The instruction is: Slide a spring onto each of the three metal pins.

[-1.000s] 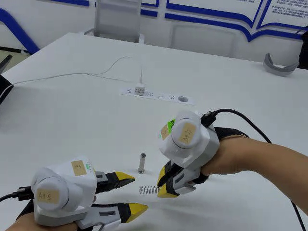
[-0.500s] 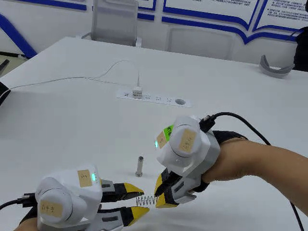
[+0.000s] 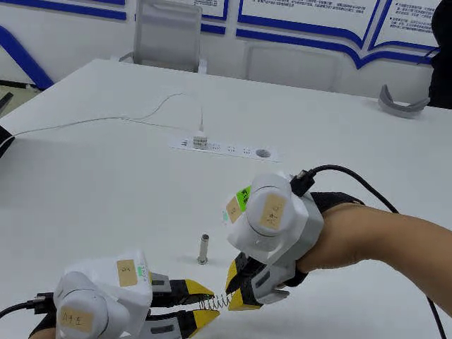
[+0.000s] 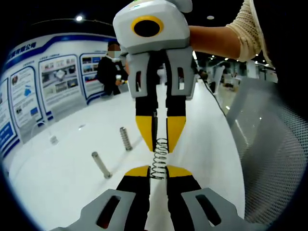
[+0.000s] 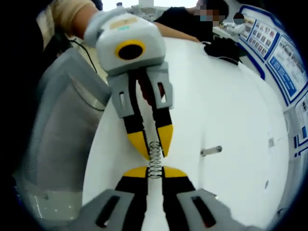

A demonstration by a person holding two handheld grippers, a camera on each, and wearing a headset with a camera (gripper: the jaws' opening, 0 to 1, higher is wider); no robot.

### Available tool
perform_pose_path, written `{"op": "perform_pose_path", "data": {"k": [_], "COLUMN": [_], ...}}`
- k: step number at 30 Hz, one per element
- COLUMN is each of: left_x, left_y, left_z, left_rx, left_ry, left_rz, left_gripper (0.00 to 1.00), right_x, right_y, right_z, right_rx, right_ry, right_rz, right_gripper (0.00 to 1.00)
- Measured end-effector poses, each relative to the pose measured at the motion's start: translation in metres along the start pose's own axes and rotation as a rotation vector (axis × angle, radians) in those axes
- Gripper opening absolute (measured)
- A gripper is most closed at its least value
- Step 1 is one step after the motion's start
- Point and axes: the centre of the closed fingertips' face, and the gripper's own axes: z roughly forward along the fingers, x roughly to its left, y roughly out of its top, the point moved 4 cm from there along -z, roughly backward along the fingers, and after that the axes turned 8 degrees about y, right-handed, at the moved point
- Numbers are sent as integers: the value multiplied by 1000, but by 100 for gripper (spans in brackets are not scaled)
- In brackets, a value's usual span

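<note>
A small coil spring (image 3: 215,302) hangs just above the table between my two grippers. My right gripper (image 3: 239,289) is shut on one end of it, and my left gripper (image 3: 210,305) has its yellow tips shut on the other end. In the left gripper view the spring (image 4: 159,159) runs from my own tips (image 4: 159,172) up to the right gripper (image 4: 160,134). The right gripper view has the spring (image 5: 154,157) between my tips (image 5: 154,172) and the left gripper (image 5: 153,137). A bare metal pin (image 3: 203,248) stands just behind the grippers. Another pin (image 4: 126,138) carries a spring.
A white power strip (image 3: 226,149) with a plugged-in cable lies further back on the white table (image 3: 106,183). A grey curved object (image 3: 401,104) rests at the far right. A chair (image 3: 168,32) stands behind the table. People stand in the background of the gripper views.
My left gripper has moved in toward the right one and shut on the free end of the spring, which only the right gripper held before. The camera has shifted slightly.
</note>
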Motion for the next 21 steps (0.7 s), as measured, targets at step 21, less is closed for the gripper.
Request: {"op": "perform_pose_path", "data": {"k": [21], "left_x": [1], "left_y": [3], "left_z": [0], "left_rx": [-11], "left_ry": [2], "left_rz": [-4], "left_gripper": [11], "right_x": [4], "right_y": [31], "right_z": [-11], "right_rx": [-43], "right_ry": [-31], "right_rz": [-60], "right_gripper": [12]}}
